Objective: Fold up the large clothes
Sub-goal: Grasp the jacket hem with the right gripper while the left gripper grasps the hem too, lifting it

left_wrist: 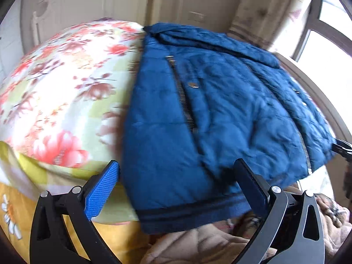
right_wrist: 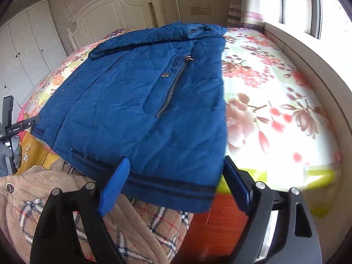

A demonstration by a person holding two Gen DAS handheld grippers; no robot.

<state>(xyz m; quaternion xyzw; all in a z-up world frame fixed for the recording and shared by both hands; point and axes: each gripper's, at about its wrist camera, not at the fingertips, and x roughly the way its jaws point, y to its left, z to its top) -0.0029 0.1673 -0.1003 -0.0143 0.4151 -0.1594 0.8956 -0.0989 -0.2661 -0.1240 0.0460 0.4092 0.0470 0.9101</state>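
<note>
A blue quilted jacket (left_wrist: 215, 110) (right_wrist: 136, 101) with metal zips lies flat on the floral bedspread (left_wrist: 66, 83) (right_wrist: 275, 101), its ribbed hem hanging over the bed's near edge. My left gripper (left_wrist: 176, 162) is open at the hem's left corner, with the cloth between its fingers and not pinched. My right gripper (right_wrist: 176, 159) is open at the hem's right corner, which lies between its blue pads (right_wrist: 114, 184). Each gripper shows at the rim of the other's view: the right gripper (left_wrist: 342, 147) and the left gripper (right_wrist: 19, 127).
A beige fleece garment with plaid lining (right_wrist: 66, 209) (left_wrist: 220, 242) is heaped below the hem. A yellow daisy-print cloth (left_wrist: 13, 211) lies at the left. A white headboard (right_wrist: 114, 11), a wardrobe (right_wrist: 26, 44), a window (right_wrist: 330, 11) and a red-brown floor (right_wrist: 220, 224) surround the bed.
</note>
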